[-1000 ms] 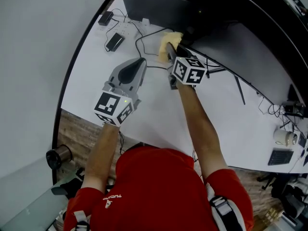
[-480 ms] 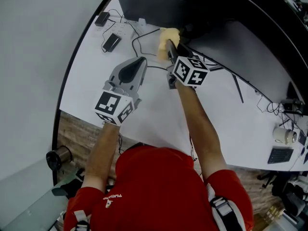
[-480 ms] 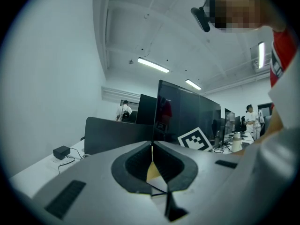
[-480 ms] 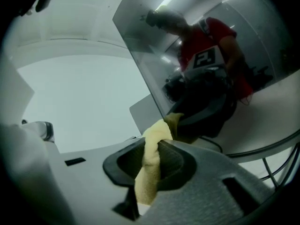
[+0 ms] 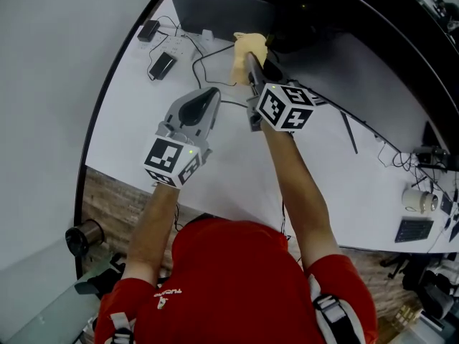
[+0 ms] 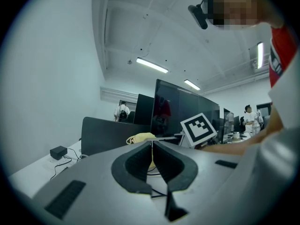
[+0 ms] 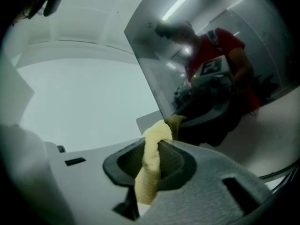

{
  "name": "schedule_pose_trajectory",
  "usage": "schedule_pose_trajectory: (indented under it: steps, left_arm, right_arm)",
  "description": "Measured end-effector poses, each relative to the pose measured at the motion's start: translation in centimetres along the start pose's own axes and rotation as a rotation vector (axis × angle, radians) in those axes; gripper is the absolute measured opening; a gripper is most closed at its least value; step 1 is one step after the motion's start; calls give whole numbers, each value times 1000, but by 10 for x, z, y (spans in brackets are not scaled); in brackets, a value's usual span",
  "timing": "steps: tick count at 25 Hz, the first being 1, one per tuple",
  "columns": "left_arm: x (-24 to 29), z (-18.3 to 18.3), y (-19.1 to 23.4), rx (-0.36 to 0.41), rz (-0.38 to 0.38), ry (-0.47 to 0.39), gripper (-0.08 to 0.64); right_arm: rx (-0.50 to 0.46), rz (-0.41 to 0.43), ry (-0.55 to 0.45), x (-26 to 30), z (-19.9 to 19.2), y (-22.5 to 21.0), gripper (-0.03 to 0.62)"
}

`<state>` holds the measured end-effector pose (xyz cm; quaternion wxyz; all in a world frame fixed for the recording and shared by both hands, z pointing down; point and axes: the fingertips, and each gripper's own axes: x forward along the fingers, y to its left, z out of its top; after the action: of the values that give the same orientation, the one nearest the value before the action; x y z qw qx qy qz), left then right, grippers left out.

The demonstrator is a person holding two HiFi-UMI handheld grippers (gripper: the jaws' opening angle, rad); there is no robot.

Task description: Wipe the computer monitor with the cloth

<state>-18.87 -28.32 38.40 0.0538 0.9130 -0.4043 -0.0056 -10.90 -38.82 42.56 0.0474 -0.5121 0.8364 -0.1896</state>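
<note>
The black monitor (image 5: 358, 56) stands on the white desk (image 5: 215, 170), its dark screen (image 7: 215, 55) mirroring the person. My right gripper (image 5: 252, 59) is shut on the yellow cloth (image 5: 244, 49), and the cloth (image 7: 152, 158) touches the screen's lower left corner. In the left gripper view the cloth (image 6: 140, 138) shows beside the monitor (image 6: 187, 109). My left gripper (image 5: 199, 106) hovers over the desk to the left, jaws closed together with nothing between them.
A second dark monitor (image 5: 222, 9) stands at the back left. A power adapter (image 5: 162, 64), a small black box (image 5: 149, 29) and cables (image 5: 208, 59) lie on the desk's left part. A mug (image 5: 417, 201) and a keyboard (image 5: 414, 229) sit far right.
My right gripper has carried the cloth up and away along the monitor's left edge. The left gripper has stayed almost still.
</note>
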Motion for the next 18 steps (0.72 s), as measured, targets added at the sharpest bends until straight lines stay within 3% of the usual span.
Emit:
schedule_pose_trajectory:
  steps: [18]
  left_arm:
    - [17,14,-10,3,-59,-34,12]
  right_arm:
    - [-78,31,-122,-17,96,41,60]
